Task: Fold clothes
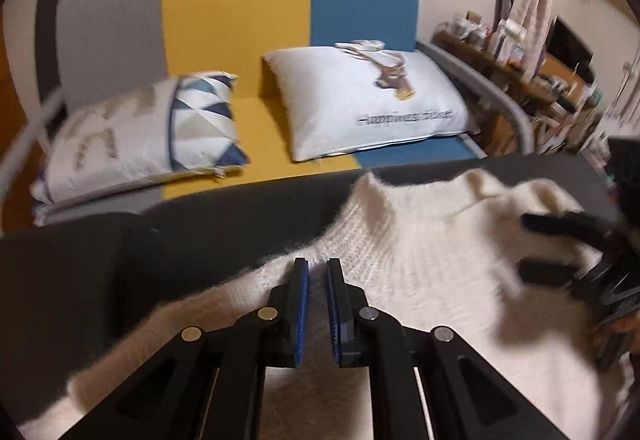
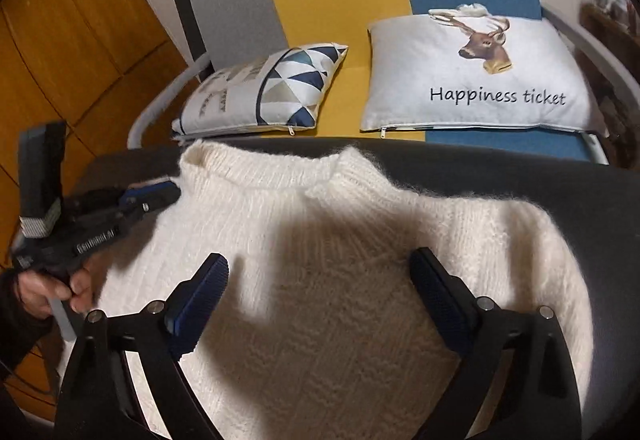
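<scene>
- Sweater (image 2: 320,260) lies spread on the dark table (image 2: 560,192), collar toward the sofa (image 2: 340,0).
- Left gripper (image 1: 317,268) looks pinched on its left shoulder edge, jaws nearly together.
- Right gripper (image 2: 320,272) hovers with jaws wide apart.
- I'd grab deep; fuzzy knit slips.

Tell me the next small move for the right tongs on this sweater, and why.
Probably lower the right tongs onto the fluffy white knitted sweater and close on its right shoulder. They hover open above the chest, gripping nothing, while the left tongs sit nearly shut on a pinch of knit at the opposite shoulder edge. The sweater lies flat on the dark grey surface, unfolded.
</scene>
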A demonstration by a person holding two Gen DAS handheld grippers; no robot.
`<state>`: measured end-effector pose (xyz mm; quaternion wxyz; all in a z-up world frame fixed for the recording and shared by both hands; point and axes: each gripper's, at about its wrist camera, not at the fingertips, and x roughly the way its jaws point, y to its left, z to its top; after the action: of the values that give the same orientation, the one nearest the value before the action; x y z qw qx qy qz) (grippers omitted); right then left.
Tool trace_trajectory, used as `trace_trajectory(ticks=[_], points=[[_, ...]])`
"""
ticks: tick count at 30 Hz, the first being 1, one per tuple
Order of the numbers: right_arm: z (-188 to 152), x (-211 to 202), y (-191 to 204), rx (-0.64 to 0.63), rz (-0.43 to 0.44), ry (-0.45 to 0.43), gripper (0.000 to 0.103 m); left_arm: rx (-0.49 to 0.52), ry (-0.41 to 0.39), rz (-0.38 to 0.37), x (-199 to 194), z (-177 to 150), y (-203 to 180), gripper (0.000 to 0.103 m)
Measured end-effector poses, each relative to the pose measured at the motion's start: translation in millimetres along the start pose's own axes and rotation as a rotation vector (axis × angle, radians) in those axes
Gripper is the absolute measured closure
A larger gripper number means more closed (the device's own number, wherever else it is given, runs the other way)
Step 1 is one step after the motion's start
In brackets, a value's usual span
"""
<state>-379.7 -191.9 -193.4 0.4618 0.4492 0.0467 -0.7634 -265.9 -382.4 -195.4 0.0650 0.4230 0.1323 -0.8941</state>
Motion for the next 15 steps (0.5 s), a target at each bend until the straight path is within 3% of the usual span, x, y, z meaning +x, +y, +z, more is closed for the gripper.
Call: trace_trajectory(ticks=[3, 8, 12, 15], points=[[12.7, 4.2, 8.3, -0.034, 0.04, 0.014, 0.008, -0.032, -0.025, -0.078, -3.7, 8.8, -5.3, 0.093], [33.0, 14.5, 19.1, -0.08, 0.102, 0.045, 0.008, -0.002, -0.001, -0.019, 18.1, 18.2, -14.0, 0.094], [24.9, 27.9, 0.3, -0.041, 0.04, 0.055, 0.012, 0.016, 0.001, 0.023, 24.1, 16.3, -17.8, 0.094], [12.4, 20.1, -3.1, -0.037, 0.014, 0.02, 0.014, -0.059, 0.03, -0.053, 11.4, 16.2, -5.3, 0.094]])
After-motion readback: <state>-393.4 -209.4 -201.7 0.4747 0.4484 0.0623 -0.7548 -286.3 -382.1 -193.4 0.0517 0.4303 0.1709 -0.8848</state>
